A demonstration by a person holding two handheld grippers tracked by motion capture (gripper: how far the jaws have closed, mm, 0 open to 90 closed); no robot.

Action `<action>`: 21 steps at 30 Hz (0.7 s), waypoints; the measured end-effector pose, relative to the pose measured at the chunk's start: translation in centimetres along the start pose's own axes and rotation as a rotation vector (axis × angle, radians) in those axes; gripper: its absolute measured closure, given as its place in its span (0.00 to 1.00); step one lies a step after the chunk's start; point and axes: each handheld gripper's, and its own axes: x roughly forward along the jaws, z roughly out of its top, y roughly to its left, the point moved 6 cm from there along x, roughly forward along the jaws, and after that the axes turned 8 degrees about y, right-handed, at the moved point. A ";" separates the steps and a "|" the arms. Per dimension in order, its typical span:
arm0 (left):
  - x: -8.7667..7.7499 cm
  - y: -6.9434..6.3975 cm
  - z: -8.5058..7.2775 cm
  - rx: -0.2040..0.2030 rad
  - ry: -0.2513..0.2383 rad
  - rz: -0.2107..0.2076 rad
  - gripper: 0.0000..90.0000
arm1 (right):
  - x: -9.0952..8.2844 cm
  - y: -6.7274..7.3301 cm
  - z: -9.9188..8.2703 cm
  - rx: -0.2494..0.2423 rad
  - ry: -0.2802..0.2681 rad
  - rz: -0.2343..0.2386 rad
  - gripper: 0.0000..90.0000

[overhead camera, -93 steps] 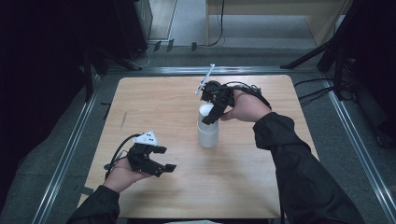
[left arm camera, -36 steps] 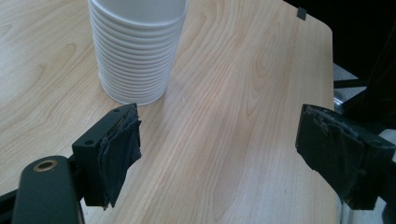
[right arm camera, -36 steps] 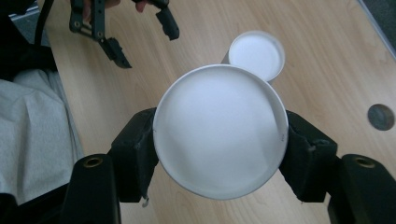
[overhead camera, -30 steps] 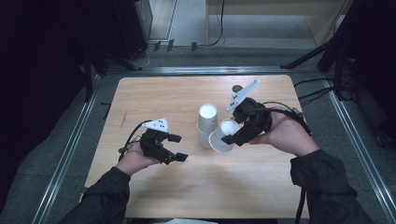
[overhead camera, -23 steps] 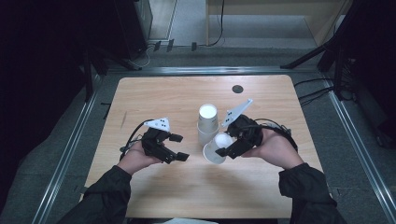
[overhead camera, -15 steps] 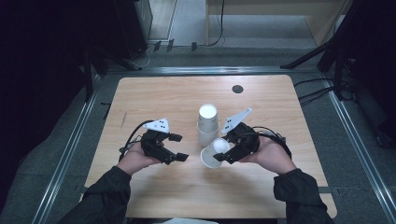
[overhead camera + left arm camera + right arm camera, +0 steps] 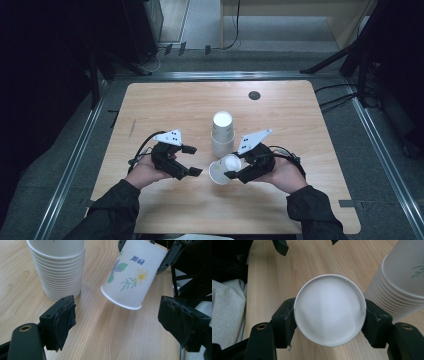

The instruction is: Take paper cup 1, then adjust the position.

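The paper cup (image 7: 130,277) with painted flowers has 2 small blue signs printed near its bottom end, upside down, and they look like Chinese writing too small to read for sure.

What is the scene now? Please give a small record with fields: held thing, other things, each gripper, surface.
held thing: one paper cup, flower print, tilted, mouth toward the left gripper
holder: right gripper, jaws shut on the cup's base end
left gripper: jaws open, nothing between them, apart from the cup
other things: stack of paper cups, upside down, beside the held cup
surface: wooden table
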 end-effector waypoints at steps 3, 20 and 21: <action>0.1 -0.1 0.0 0.004 0.007 -0.006 0.16 | 0.3 0.0 0.0 0.000 0.002 0.001 0.39; 1.6 -1.4 0.1 0.043 0.020 -0.056 0.16 | 1.0 0.5 1.7 0.013 -0.078 0.097 0.39; 1.6 -1.5 0.1 0.047 0.020 -0.059 0.16 | 1.0 0.6 1.8 0.010 -0.083 0.102 0.39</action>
